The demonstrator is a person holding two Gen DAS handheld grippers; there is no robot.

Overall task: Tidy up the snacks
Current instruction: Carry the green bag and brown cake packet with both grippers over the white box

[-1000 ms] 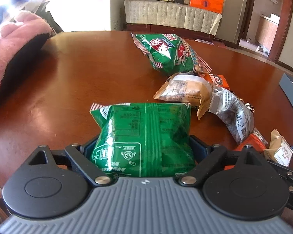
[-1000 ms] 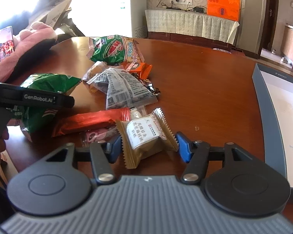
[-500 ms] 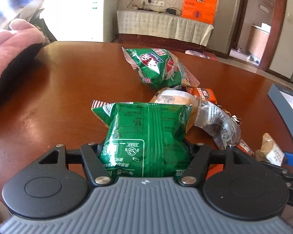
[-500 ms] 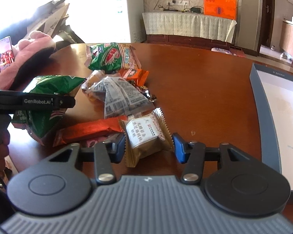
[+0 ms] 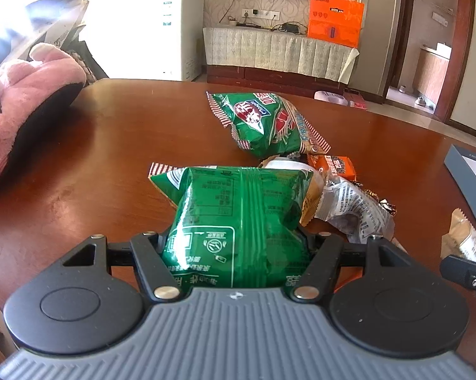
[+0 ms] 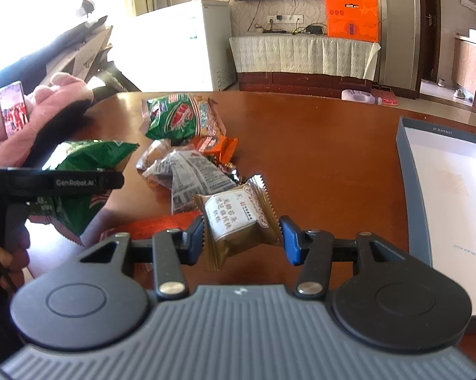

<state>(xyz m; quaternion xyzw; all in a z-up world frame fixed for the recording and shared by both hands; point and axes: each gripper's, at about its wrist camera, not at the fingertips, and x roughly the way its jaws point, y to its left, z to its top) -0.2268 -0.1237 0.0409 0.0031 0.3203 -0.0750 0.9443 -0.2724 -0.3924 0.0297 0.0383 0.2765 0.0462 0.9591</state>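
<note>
My left gripper [image 5: 234, 240] is shut on a green snack bag [image 5: 238, 218] and holds it above the brown table [image 5: 111, 164]. The same bag shows in the right wrist view [image 6: 82, 171]. My right gripper [image 6: 242, 237] is shut on a small brown snack packet [image 6: 238, 218], lifted off the table. A pile of snacks lies behind: a green prawn-cracker bag [image 5: 266, 123], a silver printed packet [image 6: 193, 174], an orange packet [image 6: 215, 145] and a red wrapper [image 6: 162, 221]. An open grey box [image 6: 412, 190] with a white inside lies at the right.
A pink plush thing [image 5: 22, 101] lies on the table's left side with a phone [image 6: 13, 107] by it. A white freezer [image 5: 155, 31] and a covered sideboard [image 5: 276, 50] stand beyond the table's far edge.
Both grippers have risen with their packets. The brown packet has left the table and the green bag hangs higher over it.
</note>
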